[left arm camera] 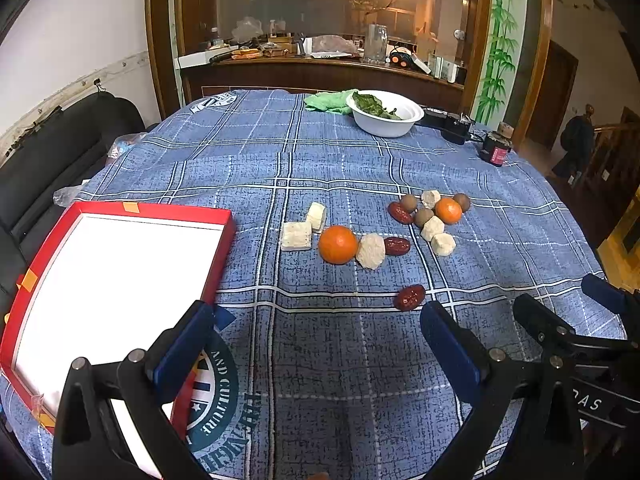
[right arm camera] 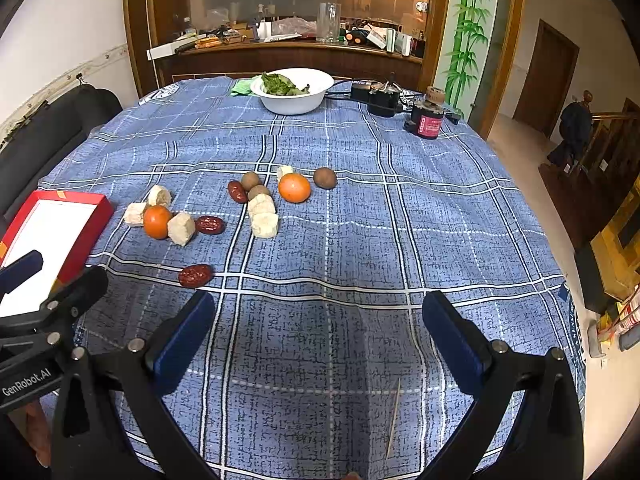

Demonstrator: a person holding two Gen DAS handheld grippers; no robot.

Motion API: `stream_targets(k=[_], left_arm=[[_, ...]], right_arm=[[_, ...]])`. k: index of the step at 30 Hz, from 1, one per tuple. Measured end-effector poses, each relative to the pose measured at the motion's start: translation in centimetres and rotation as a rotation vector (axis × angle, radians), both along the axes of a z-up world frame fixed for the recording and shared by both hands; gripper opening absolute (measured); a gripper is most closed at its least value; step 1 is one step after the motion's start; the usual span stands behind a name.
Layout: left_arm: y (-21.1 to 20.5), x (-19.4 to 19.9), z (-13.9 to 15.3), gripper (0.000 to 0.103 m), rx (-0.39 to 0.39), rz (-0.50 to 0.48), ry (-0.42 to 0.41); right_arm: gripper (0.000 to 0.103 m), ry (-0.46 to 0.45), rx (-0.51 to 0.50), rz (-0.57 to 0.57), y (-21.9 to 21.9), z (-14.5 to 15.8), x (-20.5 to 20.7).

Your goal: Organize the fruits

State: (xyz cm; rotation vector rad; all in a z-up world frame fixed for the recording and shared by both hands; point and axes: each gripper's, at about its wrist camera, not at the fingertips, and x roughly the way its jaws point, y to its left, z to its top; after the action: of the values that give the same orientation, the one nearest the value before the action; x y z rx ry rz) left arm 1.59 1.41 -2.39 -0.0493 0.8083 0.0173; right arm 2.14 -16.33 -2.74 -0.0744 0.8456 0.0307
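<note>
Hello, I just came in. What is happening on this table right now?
A person holds two grippers above a blue checked tablecloth, about to sort fruit. The left gripper and right gripper both have open jaws and hold nothing. Oranges, red dates such as the nearest date, brown round fruits and pale chunks lie loose on the cloth. The red box holds no fruit.

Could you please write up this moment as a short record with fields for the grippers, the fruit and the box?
left gripper: open, above the cloth, holding nothing
right gripper: open, holding nothing
red box: white inside, nothing in it, at the table's left
oranges: two
red dates: three; the nearest lies alone
pale chunks: six, scattered among the fruit
white bowl: greens inside, far side
</note>
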Motion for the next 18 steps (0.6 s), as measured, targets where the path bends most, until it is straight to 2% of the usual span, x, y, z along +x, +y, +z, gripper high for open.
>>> stream_targets(k=[18], left_arm=[[0.26,-0.09,-0.49,0.102,0.002,0.005,0.003]], right_arm=[[0.103,-0.001,0.003,0.003,-0.23,-0.24,-0.12]])
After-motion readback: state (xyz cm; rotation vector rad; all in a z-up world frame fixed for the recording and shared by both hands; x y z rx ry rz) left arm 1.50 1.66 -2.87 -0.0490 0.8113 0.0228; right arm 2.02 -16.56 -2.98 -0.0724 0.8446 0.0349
